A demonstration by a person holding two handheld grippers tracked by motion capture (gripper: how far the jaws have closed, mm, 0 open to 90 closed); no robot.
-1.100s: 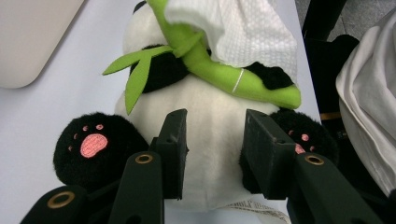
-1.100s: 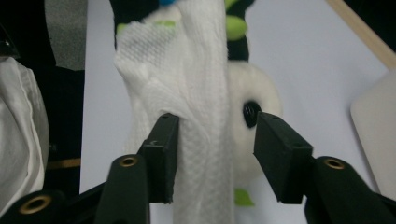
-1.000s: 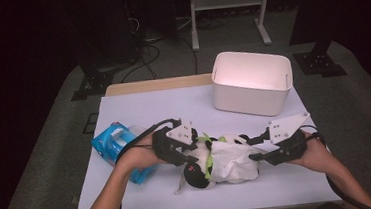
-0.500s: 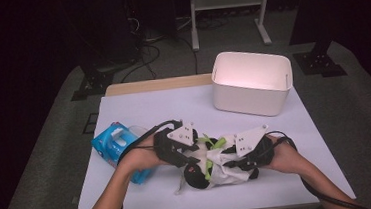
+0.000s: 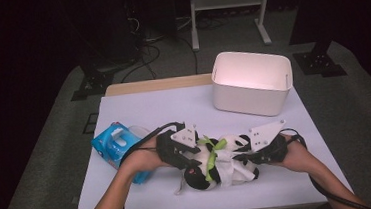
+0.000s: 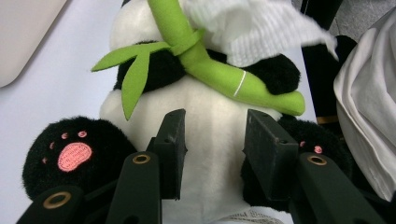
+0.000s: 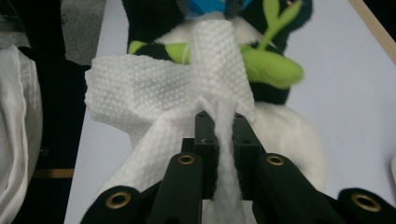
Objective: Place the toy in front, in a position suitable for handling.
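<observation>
A black-and-white panda plush (image 5: 218, 166) lies on the white table (image 5: 164, 111), hugging a green bamboo stalk (image 6: 210, 70). My left gripper (image 5: 198, 158) pinches the panda's white belly (image 6: 212, 140) between its two black legs. A white textured wipe (image 7: 140, 88) is draped over the panda's chest. My right gripper (image 7: 219, 126) comes in from the right (image 5: 239, 156). Its jaws have just been closing and are now shut on a pinched fold of that wipe.
A white plastic bin (image 5: 252, 81) stands at the back right of the table. A blue tissue pack (image 5: 114, 142) lies at the left, beside my left forearm. White cloth (image 6: 369, 107) hangs at the near edge of the table.
My right gripper came in leftward to the panda and closed on the wipe, then eased back a little to the right. The left gripper and the panda stayed put.
</observation>
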